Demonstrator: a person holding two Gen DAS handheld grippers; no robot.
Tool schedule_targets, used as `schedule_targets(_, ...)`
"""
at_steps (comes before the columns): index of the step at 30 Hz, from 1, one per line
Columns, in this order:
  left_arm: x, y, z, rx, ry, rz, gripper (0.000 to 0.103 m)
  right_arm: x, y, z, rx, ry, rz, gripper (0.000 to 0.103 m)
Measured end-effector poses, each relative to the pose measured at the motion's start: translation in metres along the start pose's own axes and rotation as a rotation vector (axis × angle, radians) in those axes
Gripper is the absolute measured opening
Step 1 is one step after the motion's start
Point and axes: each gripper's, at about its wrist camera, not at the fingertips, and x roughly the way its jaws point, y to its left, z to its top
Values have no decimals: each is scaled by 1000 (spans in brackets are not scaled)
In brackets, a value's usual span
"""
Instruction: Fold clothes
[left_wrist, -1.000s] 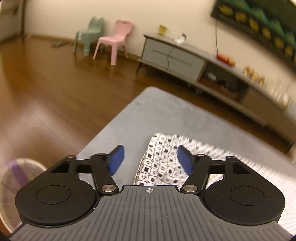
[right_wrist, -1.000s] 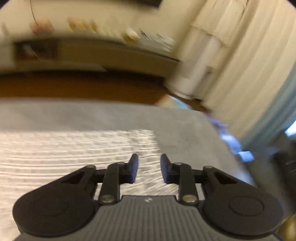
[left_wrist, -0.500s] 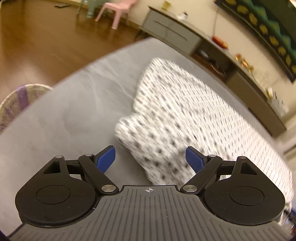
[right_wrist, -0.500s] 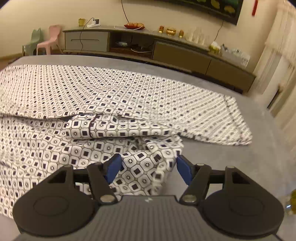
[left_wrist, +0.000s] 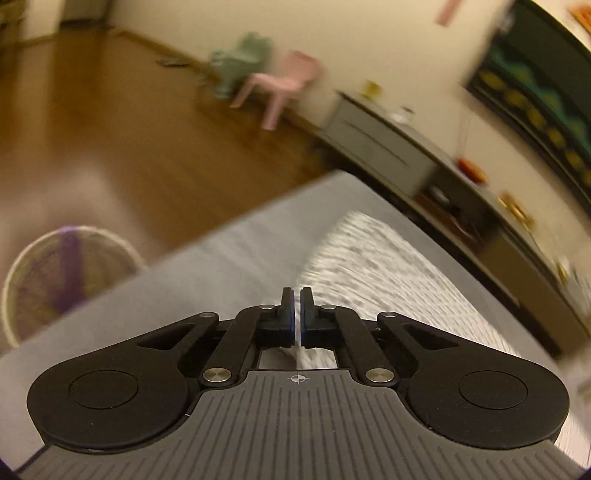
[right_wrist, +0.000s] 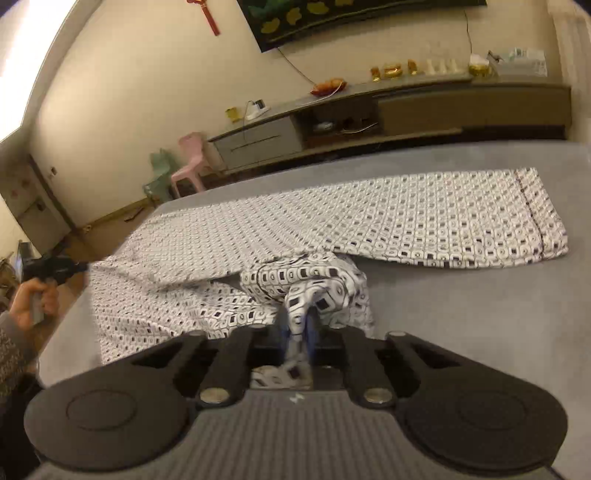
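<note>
A black-and-white patterned garment (right_wrist: 424, 218) lies spread on the grey bed (right_wrist: 480, 332). One long part stretches to the right, and a bunched fold (right_wrist: 306, 280) rises toward me. My right gripper (right_wrist: 298, 325) is shut on that fold, with cloth pinched between the blue pads. In the left wrist view my left gripper (left_wrist: 296, 310) is shut at the garment's (left_wrist: 388, 273) left edge, and a thin strip of white cloth shows between its fingers. The right wrist view shows the left gripper (right_wrist: 79, 265) at far left, held by a hand (right_wrist: 29, 302).
A round wicker basket (left_wrist: 66, 280) stands on the wooden floor left of the bed. Pink (left_wrist: 284, 85) and green (left_wrist: 240, 59) small chairs stand by the wall. A long low TV cabinet (right_wrist: 369, 114) runs along the far wall beyond the bed.
Both grippers were open half a second ago and are now shut on the garment. The right one has lifted a fold. The left wrist view has swung up toward the floor and chairs.
</note>
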Motion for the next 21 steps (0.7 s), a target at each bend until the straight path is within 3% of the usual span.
schedule_targets(1,2,-5,-4,19,21,-13,0,2,0,-1,-3,-11,-73,42)
schedule_targets(4,7,-19,-15,75,86,-52,0,19,16,5,-119,-34,-154,55)
schedule_targets(7,12,-33,-26,131,150,-91,24,48,53,1,-369,-15,-168,63)
schedule_targets(10,16,-48,-40,204,201,-115,32,93,77,-13,-593,63,-282,61)
schedule_targets(11,17,-54,-47,238,202,-108,32,106,78,-16,-632,77,-333,53)
schedule_targets(13,15,-58,-52,272,195,-102,32,111,75,-9,-590,80,-327,0)
schedule_targets(16,16,-55,-52,250,184,-87,32,71,69,14,-456,-55,-278,1)
schedule_targets(18,21,-51,-49,217,182,-75,32,19,46,29,-246,-207,-247,1)
schedule_targets(20,22,-50,-48,206,179,-73,34,-27,7,28,-5,-301,-312,1)
schedule_targets(21,22,-50,-48,203,178,-73,34,-38,-18,23,129,-294,-355,1)
